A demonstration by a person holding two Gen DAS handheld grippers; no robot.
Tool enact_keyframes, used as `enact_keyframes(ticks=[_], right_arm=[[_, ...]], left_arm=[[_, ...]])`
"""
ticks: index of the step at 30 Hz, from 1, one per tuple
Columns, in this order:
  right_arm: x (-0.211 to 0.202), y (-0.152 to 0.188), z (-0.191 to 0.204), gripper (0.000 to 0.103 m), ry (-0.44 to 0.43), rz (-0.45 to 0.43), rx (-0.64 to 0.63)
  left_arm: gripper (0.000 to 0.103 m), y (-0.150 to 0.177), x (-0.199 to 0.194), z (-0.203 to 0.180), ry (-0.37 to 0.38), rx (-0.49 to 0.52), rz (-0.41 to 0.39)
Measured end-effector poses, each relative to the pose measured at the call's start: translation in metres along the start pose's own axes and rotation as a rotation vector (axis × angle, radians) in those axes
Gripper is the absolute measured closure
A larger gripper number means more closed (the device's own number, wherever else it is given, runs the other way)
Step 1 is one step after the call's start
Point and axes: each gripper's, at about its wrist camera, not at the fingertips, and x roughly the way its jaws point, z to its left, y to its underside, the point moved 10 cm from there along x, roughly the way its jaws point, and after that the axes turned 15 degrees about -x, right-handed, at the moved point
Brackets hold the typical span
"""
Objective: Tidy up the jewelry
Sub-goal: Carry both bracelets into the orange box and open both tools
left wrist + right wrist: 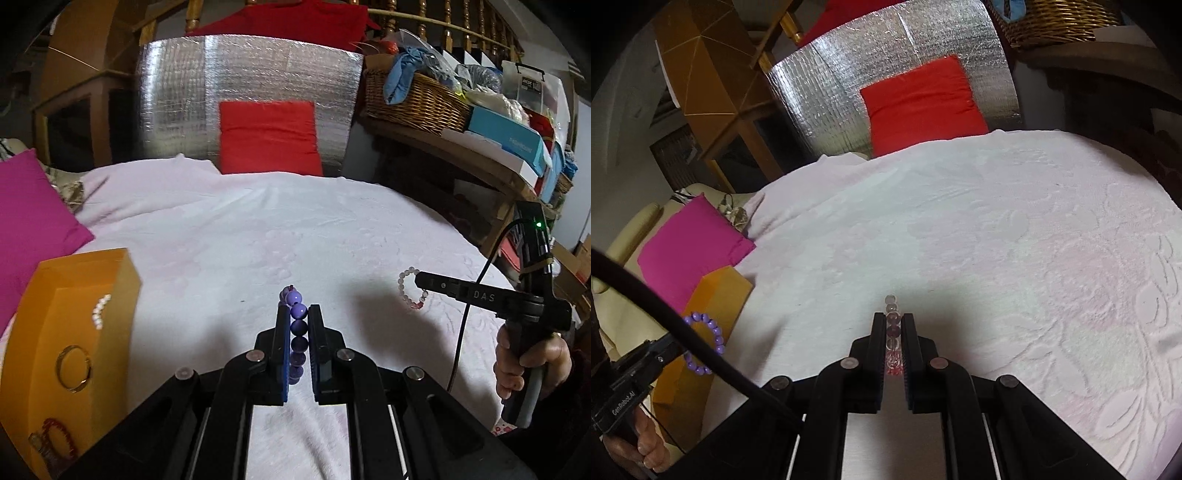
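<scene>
My left gripper (298, 314) is shut on a purple bead bracelet (297, 325), held edge-on above the white bedspread; it also shows in the right wrist view (705, 341). My right gripper (893, 321) is shut on a clear and pink bead bracelet (893, 332), also seen in the left wrist view (410, 291) hanging from the right gripper's tip (419, 278). An orange box (74, 332) stands at the left and holds a pearl piece (100, 310), a gold ring bangle (73, 367) and a red bead bracelet (59, 435).
A white embossed bedspread (997, 240) covers the bed. A magenta pillow (33, 225) lies at the left, a red cushion (269, 136) against a silver foil panel (177, 96) at the back. A cluttered shelf with a wicker basket (417, 99) runs along the right.
</scene>
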Motion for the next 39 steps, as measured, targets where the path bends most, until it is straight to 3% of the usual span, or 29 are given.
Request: enact_keyframes(ticks=[7,15,21,30,33,35,39], right_arm=[[-0.007,-0.008,0.04,0.094,-0.034,-0.029,-0.034],[-0.01,-0.013,0.094,0.094,-0.122,-0.128,-0.032],[0.015,-0.007,0.127,0.094,-0.162,-0.083,-0.064],[0.03,-0.023,0.175,0.094,-0.245,-0.094,-0.107],[0.036,-0.034,0.208,0.094,-0.312,-0.1,-0.142],[0.041,-0.041,0.226,0.094,-0.346,-0.105,-0.154],[0.064,-0.057,0.27,0.094,-0.398,-0.086,-0.211]], left_arm=[[0.094,-0.005,-0.028,0.021,-0.041,-0.04,-0.05],[0.094,-0.014,-0.048,0.051,-0.084,-0.086,-0.101],[0.094,-0.023,-0.05,0.075,-0.113,-0.109,-0.117],[0.094,-0.039,-0.071,0.116,-0.107,-0.198,-0.147],[0.094,-0.048,-0.086,0.147,-0.144,-0.245,-0.177],[0.094,-0.05,-0.092,0.18,-0.214,-0.286,-0.184],[0.094,-0.035,-0.086,0.235,-0.315,-0.376,-0.11]])
